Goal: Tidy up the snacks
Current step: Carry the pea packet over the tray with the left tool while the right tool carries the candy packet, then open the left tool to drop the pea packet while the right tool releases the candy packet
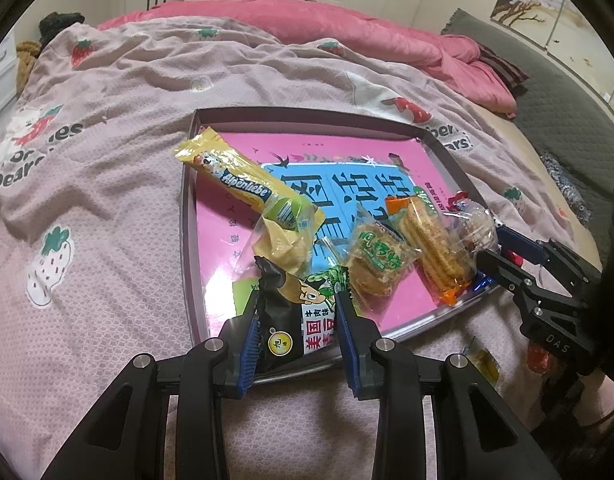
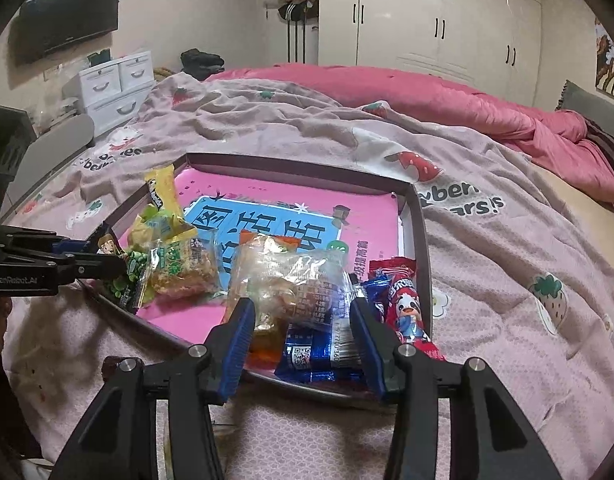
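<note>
A shallow box tray [image 1: 307, 114] with a pink and blue printed bottom lies on the bed and holds several snack packs. My left gripper [image 1: 297, 300] stands open around a black and green pea snack pack [image 1: 295, 320] at the tray's near edge. Beyond it lie a yellow Alpenliebe stick [image 1: 235, 176], a clear bag of yellow snack [image 1: 283, 240], a green-label rice cake [image 1: 377, 260] and an orange cracker pack [image 1: 435, 248]. My right gripper [image 2: 303, 312] stands open around a clear pastry pack [image 2: 291, 288] above a blue pack [image 2: 319, 356], beside a red pack [image 2: 403, 304].
The tray [image 2: 423, 240] sits on a pink strawberry-print blanket [image 1: 107, 200]. A crumpled pink quilt [image 2: 427, 96] lies behind. Two loose candies [image 1: 487, 364] lie on the blanket near the tray's near right corner. White drawers [image 2: 115, 84] stand at the far left.
</note>
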A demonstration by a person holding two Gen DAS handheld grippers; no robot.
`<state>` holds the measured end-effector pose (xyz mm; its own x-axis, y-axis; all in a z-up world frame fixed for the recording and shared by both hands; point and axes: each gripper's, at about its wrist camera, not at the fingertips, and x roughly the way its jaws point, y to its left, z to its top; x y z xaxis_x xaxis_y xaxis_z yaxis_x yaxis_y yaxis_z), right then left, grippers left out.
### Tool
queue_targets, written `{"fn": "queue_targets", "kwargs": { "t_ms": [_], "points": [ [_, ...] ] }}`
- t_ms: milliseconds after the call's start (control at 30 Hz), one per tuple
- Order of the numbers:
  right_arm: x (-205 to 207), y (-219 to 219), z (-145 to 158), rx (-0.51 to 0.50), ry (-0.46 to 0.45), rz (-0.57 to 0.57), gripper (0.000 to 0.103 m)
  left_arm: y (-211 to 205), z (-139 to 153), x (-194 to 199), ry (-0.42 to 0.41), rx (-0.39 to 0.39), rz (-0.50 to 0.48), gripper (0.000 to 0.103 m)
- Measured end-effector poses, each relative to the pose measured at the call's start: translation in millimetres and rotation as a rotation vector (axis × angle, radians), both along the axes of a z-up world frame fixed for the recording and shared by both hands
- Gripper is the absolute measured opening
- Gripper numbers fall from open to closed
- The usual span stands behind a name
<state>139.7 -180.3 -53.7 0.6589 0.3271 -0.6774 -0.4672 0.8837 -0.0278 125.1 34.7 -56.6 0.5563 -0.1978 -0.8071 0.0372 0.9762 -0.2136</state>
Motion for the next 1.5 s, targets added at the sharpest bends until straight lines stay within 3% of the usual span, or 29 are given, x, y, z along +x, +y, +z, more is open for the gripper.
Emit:
{"fn": "queue_targets", "kwargs": {
  "t_ms": [267,400,733,1500],
  "points": [
    [-1.6,-3.9,2.4,0.012,0.000,-0.009,0.049,-2.1,4.1,-3.2,0.003,0.008,-0.002,0.037],
    [-2.4,-5.4,3.5,0.014,-0.003,-0.012,0.050,-2.1,6.8,-4.4,-0.004,0.019,0.003,0.044],
    [-6.6,-7.7,8.4,0.029,-0.016,-0.014,0.052,0.0,11.0,-7.5,-0.009,0.028,0.012,0.048],
    [-21.5,-7.2,21.4,0.075,-0.038,0.033,0.057,-4.4,34.0,-24.1,-0.064,0.014,-0.003,0.054]
  ]
}}
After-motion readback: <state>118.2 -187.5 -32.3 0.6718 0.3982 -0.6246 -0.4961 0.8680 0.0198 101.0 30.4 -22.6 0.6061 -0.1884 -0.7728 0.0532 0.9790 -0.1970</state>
